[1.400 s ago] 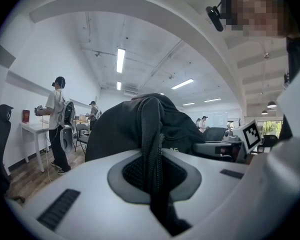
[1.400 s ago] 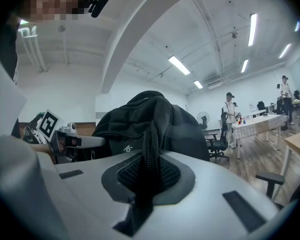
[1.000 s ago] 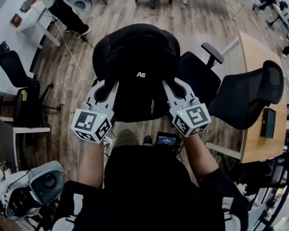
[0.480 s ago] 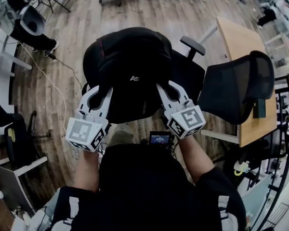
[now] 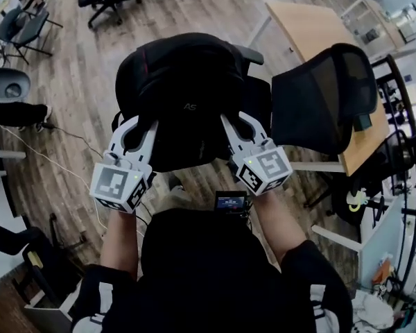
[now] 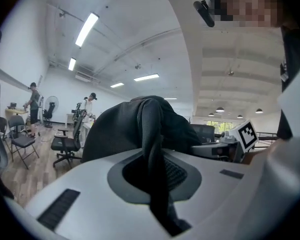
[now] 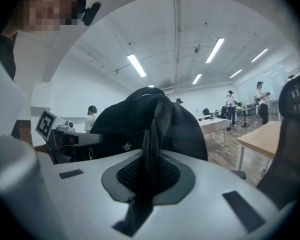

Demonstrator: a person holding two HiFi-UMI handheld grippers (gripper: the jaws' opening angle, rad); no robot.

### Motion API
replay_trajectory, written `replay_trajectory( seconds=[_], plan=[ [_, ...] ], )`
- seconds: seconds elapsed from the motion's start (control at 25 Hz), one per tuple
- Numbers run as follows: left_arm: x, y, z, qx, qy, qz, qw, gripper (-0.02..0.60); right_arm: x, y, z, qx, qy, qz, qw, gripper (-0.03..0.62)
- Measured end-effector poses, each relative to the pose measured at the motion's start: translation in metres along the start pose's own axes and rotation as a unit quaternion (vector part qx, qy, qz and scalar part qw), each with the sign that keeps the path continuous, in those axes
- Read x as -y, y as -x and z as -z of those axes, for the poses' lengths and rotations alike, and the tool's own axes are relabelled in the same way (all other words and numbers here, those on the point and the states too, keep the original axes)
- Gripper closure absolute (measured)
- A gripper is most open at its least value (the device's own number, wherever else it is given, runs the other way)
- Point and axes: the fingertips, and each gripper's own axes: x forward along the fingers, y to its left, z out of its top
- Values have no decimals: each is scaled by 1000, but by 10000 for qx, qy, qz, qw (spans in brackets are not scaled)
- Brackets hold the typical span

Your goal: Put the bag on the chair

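Left gripper [image 5: 140,125]: jaws clamped on the bag [image 5: 187,82] by a strap [image 6: 152,149]. Right gripper [image 5: 239,120]: jaws likewise shut on a bag strap. The bag hangs between them, off the floor [image 5: 76,116].

Over the last second the bag has swung toward the chair [image 5: 326,96], and it now overlaps the seat. The carry looks nearly complete.

Clearance: the armrest [image 5: 253,53] is close behind the bag, the desk [image 5: 312,26] lies beyond, and there is open floor to the left.

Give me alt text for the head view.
The left gripper and right gripper are shut on a black backpack, holding it up beside a black mesh office chair. A wooden desk stands behind the chair.
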Motion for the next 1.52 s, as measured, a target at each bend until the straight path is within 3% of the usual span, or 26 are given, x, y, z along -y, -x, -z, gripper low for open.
replay_trajectory(
  seconds=[0.28, 0.64, 1.08, 1.32, 1.52],
  plan=[
    [-1, -76, -8, -78, -83, 888, 9960, 555, 50, 4, -3, 199, -232, 942, 9951, 565],
    [54, -174, -7, -208, -187, 1658, 9858, 555, 142, 42, -6, 413, -379, 1662, 9845, 565],
    [111, -277, 14, -613, -306, 1863, 9801, 555, 249, 71, 11, 404, -784, 1912, 9776, 566],
    [131, -327, 49, -982, -581, 1793, 9771, 555, 303, 77, 44, 265, -1069, 1996, 9737, 566],
    [137, -357, 85, -1285, -432, 1715, 9758, 554, 335, 75, 74, 176, -1281, 2001, 9712, 566]
  ],
)
